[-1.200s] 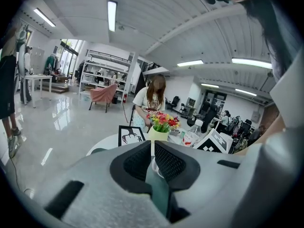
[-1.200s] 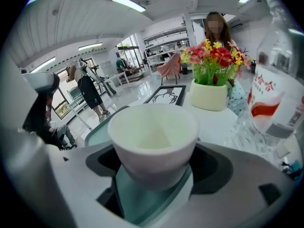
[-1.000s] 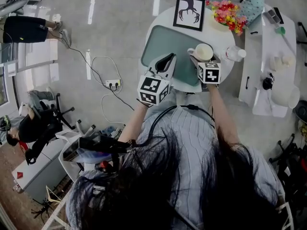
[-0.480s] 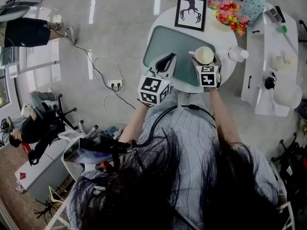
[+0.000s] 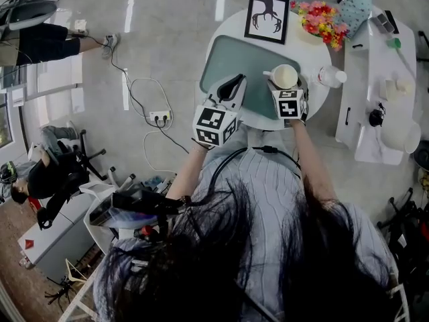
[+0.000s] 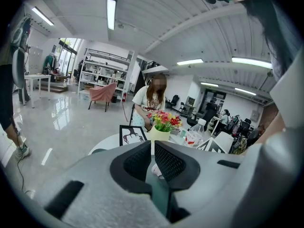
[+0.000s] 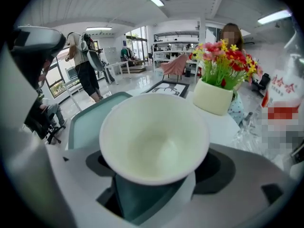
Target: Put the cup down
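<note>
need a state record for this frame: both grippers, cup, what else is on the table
left gripper: jaws together, nothing between them, over the mat
right gripper: shut on the cup
cup: white, upright, looks empty
cup position: over the right side of the green mat; contact with it cannot be told
table: round, white
also on table: framed picture, flowers, bottle
task status: cup not yet released
</note>
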{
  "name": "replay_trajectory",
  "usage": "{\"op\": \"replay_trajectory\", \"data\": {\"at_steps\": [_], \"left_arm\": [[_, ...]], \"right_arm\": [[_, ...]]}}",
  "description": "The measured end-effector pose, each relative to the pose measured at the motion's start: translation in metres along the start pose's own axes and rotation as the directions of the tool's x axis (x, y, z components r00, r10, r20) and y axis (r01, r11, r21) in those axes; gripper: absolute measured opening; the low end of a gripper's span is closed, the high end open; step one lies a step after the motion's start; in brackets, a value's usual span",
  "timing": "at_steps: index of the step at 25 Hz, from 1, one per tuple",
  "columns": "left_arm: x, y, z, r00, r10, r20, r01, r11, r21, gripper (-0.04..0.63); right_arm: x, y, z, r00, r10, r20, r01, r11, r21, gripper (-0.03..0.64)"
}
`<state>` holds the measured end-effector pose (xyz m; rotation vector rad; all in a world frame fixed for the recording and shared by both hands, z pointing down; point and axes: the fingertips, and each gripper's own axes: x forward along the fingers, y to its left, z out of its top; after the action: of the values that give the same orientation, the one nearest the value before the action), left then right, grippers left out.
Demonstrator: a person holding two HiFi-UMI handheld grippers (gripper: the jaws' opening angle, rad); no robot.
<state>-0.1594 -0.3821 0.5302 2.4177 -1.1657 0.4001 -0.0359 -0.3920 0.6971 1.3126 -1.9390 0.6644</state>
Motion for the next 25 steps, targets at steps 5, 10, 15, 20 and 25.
{"op": "replay_trajectory", "data": {"at_steps": [5,10,15,20,25], "left_arm": [[-0.002,0.000,0.000,1.000,0.015,0.009,-0.015,1.000,0.002,0.034],[-0.003,0.008,-0.001,0.999,0.036,0.004,-0.036,0.999,-0.011,0.034],[-0.005,0.009,-0.001,0.999,0.051,0.008,-0.051,0.999,-0.018,0.034],[-0.003,0.010,0.000,0.998,0.061,0.010,-0.061,0.998,-0.023,0.034],[-0.003,0.009,0.000,0.997,0.073,0.013,-0.072,0.997,-0.032,0.034]], "right_arm": [[0.005,-0.002,-0.017,1.000,0.001,-0.030,0.001,0.998,0.062,0.413],[0.008,0.001,-0.020,0.999,0.017,-0.047,-0.015,0.999,0.045,0.413],[0.004,0.001,-0.022,0.997,0.039,-0.060,-0.035,0.997,0.070,0.413],[-0.002,0.001,-0.021,0.996,0.047,-0.082,-0.040,0.996,0.078,0.413],[-0.009,0.000,-0.022,0.995,0.045,-0.090,-0.040,0.997,0.059,0.413]]}}
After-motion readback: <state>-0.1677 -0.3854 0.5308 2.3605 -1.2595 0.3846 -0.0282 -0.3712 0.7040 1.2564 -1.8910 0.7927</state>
